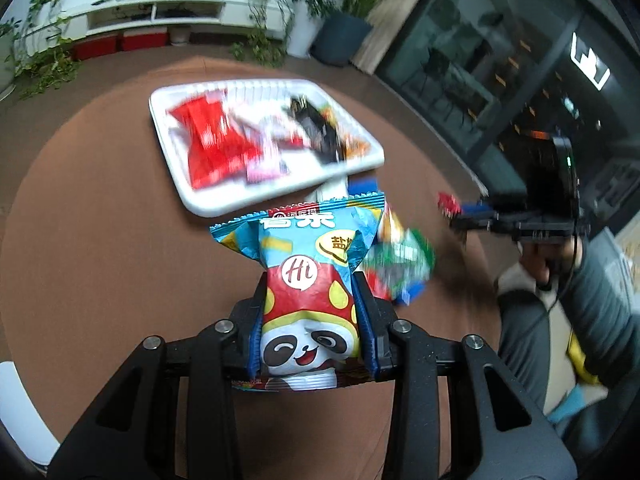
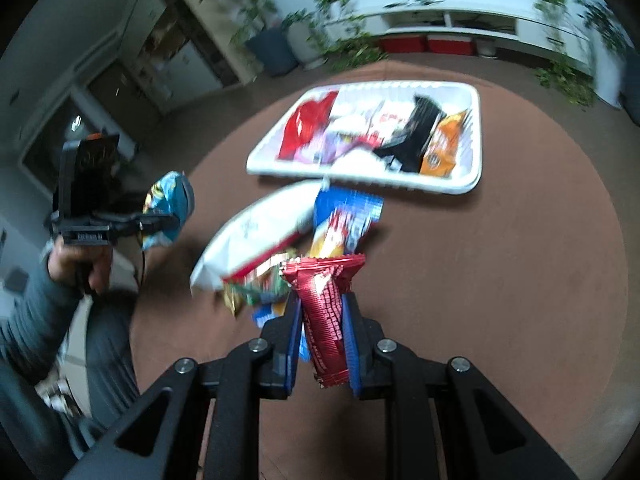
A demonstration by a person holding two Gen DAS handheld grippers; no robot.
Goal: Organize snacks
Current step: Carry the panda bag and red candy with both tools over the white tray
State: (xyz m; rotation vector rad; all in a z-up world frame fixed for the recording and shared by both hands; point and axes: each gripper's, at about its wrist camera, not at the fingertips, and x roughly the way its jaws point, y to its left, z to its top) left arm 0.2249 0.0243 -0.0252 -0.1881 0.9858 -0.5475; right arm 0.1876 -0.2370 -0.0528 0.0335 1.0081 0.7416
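My left gripper (image 1: 310,280) is shut on a blue and red panda snack packet (image 1: 310,280), held above the round brown table (image 1: 104,248). In the right wrist view the same gripper (image 2: 160,222) shows at the left with that blue packet (image 2: 170,208). My right gripper (image 2: 320,300) is shut on a red foil snack bar (image 2: 324,312); from the left wrist view it appears as a gripper (image 1: 456,212) at the right with a red tip. A white tray (image 1: 200,196) (image 2: 472,176) beyond holds several packets. Loose snacks (image 2: 260,232) (image 1: 400,264) lie between tray and grippers.
A person's sleeve and hand (image 2: 76,264) hold the left gripper; legs (image 1: 520,336) sit at the table's right edge. Potted plants (image 2: 272,48) and a white shelf unit (image 1: 160,12) stand behind the table. Bare tabletop (image 2: 500,280) spreads at the right.
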